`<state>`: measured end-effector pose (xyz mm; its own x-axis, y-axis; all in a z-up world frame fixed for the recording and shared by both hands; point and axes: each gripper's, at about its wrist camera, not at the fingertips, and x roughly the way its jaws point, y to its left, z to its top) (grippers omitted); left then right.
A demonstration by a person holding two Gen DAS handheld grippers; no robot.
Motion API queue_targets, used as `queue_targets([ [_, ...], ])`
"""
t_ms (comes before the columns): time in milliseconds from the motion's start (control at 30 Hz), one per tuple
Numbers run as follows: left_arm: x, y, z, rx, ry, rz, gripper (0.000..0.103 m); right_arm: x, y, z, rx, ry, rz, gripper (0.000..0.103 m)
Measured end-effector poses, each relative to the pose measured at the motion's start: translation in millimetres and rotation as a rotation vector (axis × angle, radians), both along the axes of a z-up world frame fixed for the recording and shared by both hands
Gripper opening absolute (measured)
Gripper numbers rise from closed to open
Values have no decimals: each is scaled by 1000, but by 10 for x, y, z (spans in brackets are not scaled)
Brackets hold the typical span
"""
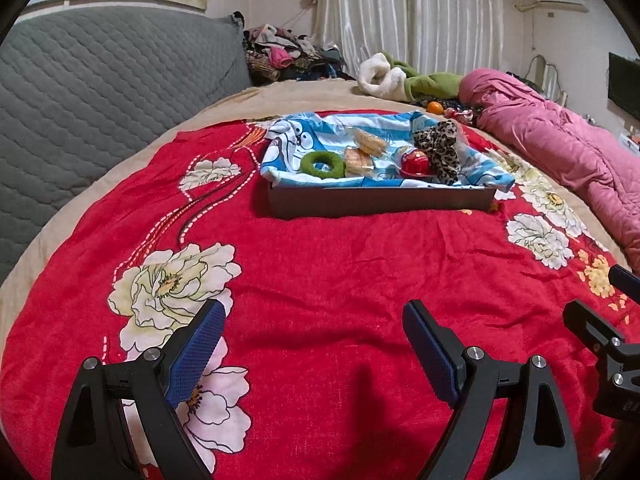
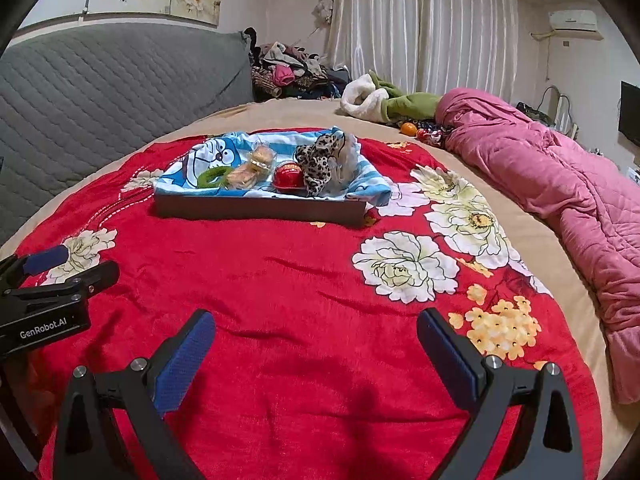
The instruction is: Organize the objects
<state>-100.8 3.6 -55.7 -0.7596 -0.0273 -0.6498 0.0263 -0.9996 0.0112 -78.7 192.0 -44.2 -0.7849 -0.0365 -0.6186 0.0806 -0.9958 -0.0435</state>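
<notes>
A dark shallow box point(image 1: 376, 200) point(image 2: 260, 210) lined with a blue cartoon cloth point(image 1: 292, 148) point(image 2: 188, 168) sits on the red flowered blanket point(image 1: 340, 272) point(image 2: 280, 280). In it lie a green ring point(image 1: 322, 164) point(image 2: 211, 176), wrapped biscuits point(image 1: 366, 152) point(image 2: 250, 170), a red ball point(image 1: 416, 164) point(image 2: 288, 178) and a leopard-print scrunchie point(image 1: 438, 146) point(image 2: 320, 162). My left gripper point(image 1: 314, 316) stands open over bare blanket, well short of the box. My right gripper point(image 2: 316, 328) is open too, holding nothing, beside the left one point(image 2: 52, 276).
A grey quilted headboard point(image 1: 92, 80) point(image 2: 100, 88) rises at the left. A pink quilt point(image 1: 560, 148) point(image 2: 560, 184) lies along the right, with an orange ball point(image 1: 435, 108) point(image 2: 408, 128), green and white clothes point(image 1: 400, 76) point(image 2: 380, 100) and a clothes pile point(image 1: 280, 52) behind.
</notes>
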Motion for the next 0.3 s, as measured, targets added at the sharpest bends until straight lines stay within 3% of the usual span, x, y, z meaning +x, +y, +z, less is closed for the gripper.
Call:
queue_targets([
  [300,-6,-32,-24,20,13,-1,91,-16,3,-45,2,-8,-5,102],
])
